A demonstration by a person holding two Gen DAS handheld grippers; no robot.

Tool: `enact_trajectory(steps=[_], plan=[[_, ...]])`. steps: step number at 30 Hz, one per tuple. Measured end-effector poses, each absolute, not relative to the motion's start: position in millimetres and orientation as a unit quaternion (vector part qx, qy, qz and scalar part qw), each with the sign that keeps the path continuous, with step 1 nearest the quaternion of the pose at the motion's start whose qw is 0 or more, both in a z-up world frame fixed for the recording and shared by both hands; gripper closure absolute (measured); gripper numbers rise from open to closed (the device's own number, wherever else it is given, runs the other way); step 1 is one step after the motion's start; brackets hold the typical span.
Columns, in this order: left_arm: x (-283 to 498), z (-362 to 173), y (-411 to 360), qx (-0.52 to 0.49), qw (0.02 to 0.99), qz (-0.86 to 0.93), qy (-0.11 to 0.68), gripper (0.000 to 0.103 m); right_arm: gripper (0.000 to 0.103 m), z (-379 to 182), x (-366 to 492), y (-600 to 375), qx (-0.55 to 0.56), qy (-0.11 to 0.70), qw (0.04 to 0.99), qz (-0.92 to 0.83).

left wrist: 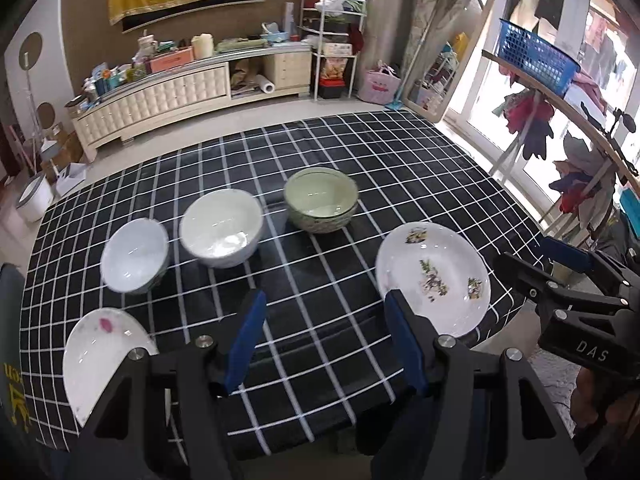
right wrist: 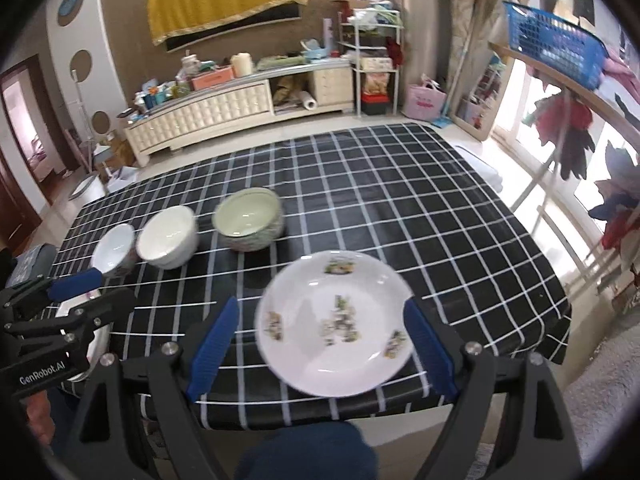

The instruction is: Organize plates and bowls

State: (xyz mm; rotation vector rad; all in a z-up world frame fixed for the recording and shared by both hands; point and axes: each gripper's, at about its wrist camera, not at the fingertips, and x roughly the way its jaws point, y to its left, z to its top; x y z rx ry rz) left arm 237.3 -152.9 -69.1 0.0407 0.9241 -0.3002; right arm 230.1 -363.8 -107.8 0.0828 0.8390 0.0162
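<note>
On the black checked tablecloth stand a green bowl, a white bowl and a pale blue bowl. A white flower-print plate lies front right; it also shows in the right wrist view. A second white plate with a pink mark lies front left, partly hidden by my left gripper. My left gripper is open and empty above the table's front edge. My right gripper is open, hovering over the flower plate, its jaws on either side of it.
The bowls also show in the right wrist view: green, white, pale blue. A cream cabinet stands beyond the table. A clothes rack with a blue basket is on the right.
</note>
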Motion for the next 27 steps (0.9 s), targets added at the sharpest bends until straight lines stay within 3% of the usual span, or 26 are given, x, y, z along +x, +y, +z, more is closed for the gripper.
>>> enact_trajectory(steps=[27], plan=[[315.8, -184.3, -220.9, 0.019, 0.808, -0.156, 0.568, 0.044, 0.016, -214.2, 294.4, -427.1, 0.071, 0.512, 0.856, -0.009]])
